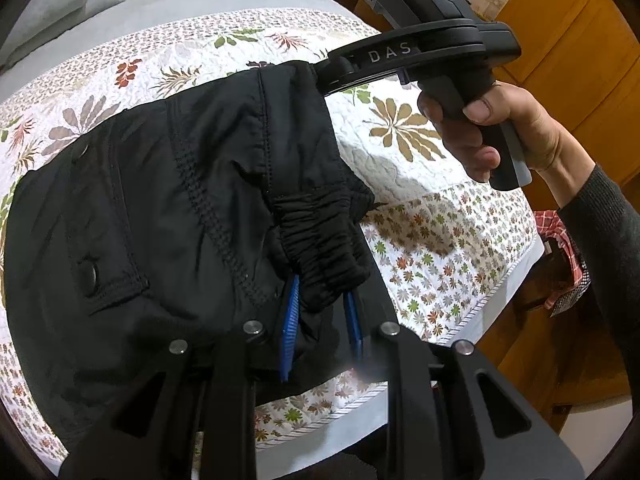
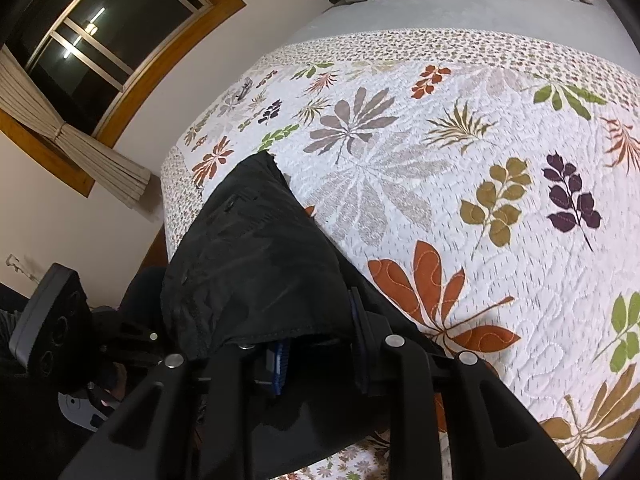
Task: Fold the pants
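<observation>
My left fingers (image 1: 320, 320) pinch the elastic waistband of the limp, slippery black pants (image 1: 168, 208) above the quilted bed (image 1: 400, 152), my right fingers (image 2: 316, 344) pinching another edge, best held at thick seams

L tool (image 1: 322, 312) pinched black pants (image 1: 168, 208) at waistband; R tool (image 1: 320, 76), w/ hand (image 1: 492, 132) on grip, gripped far edge above floral quilt (image 1: 420, 208) on bed.
</observation>
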Available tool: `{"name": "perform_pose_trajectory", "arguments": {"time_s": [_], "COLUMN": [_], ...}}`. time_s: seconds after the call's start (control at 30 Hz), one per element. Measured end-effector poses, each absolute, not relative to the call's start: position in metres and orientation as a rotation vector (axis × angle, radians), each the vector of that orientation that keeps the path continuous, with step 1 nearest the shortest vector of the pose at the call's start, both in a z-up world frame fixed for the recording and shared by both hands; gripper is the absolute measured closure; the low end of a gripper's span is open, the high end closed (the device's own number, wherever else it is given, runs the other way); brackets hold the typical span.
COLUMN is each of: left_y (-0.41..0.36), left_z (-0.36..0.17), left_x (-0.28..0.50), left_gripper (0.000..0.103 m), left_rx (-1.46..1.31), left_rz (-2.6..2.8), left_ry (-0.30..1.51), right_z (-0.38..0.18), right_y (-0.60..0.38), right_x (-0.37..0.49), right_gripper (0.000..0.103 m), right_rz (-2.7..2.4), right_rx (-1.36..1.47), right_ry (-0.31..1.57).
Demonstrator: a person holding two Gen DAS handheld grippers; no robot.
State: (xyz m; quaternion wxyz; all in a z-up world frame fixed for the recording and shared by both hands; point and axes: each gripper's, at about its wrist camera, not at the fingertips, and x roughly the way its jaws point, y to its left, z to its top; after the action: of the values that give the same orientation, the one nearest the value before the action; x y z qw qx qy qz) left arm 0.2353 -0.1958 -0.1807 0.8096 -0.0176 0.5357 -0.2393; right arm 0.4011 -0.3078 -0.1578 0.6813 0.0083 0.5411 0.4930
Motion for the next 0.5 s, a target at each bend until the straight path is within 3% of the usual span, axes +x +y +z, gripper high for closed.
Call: {"name": "perform_pose_trajectory", "arguments": {"time_s": [0.5], "left_y": [-0.214], "left_z": [-0.206], "left_x": [0.24], "left_gripper": [0.082], "left_rx": [0.051], "left_rz": [-0.489], "left_ry": [1.189], "right_z": [-0.195], "right_y": [-0.335], "right_x": [0.403], "right_gripper": [0.077], "right_rz": [1.083], "right_rx": [0.118], "right_ry": [1.235]}}
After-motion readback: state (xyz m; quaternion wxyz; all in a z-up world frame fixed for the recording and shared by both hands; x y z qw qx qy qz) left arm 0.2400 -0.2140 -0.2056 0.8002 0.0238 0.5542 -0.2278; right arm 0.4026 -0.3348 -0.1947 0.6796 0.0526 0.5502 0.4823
